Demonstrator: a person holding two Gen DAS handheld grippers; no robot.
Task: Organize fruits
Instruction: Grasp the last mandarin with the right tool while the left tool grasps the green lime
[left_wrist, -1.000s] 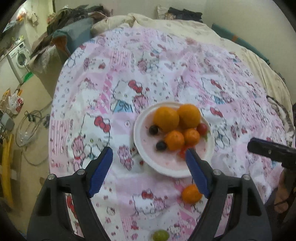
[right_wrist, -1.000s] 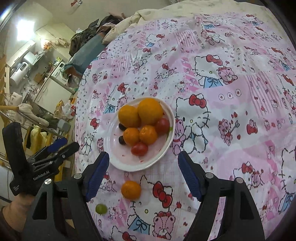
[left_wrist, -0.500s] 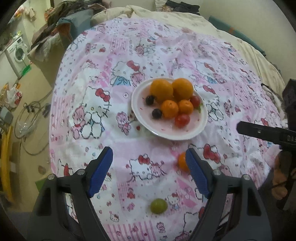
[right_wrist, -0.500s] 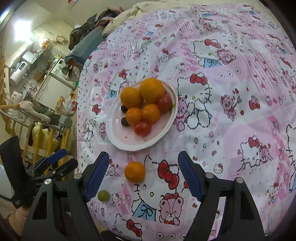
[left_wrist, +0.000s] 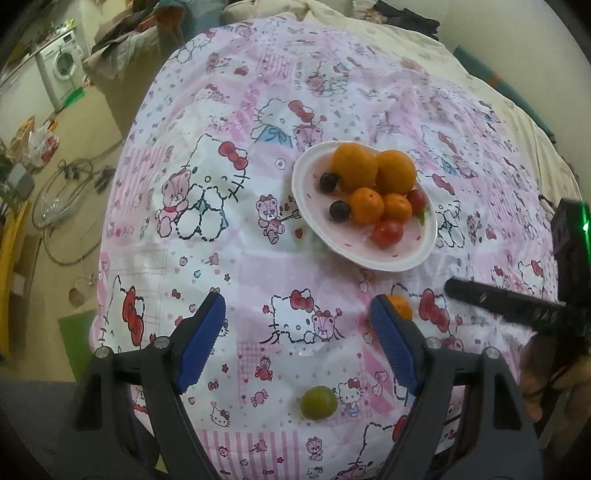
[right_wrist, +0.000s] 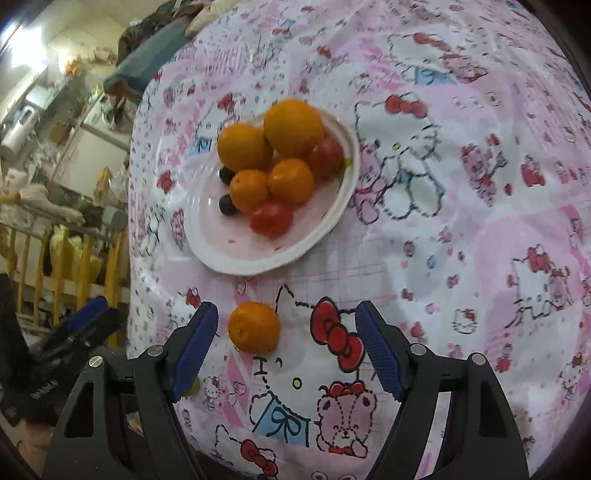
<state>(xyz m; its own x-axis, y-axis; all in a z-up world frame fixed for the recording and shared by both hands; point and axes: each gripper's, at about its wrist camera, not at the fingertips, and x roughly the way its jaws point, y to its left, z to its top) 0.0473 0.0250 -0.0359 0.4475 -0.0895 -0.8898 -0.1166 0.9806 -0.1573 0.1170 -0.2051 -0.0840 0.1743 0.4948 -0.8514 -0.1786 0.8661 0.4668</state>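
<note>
Two fruits lying off plate (left_wrist: 369, 258). Left view: left gripper (left_wrist: 297, 345) gaping, empty; green grape (left_wrist: 318, 402) at 6 o'clock, small, slippery. Right view: right gripper (right_wrist: 284, 343) gaping; tangerine (right_wrist: 253, 326) at 9 o'clock, soft-skinned, wanting gentle equator pinch.

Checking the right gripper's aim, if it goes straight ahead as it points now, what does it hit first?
Probably the loose mandarin on the tablecloth, just inside the left finger of the open right gripper; the plate lies beyond. Depth is uncertain.
</note>
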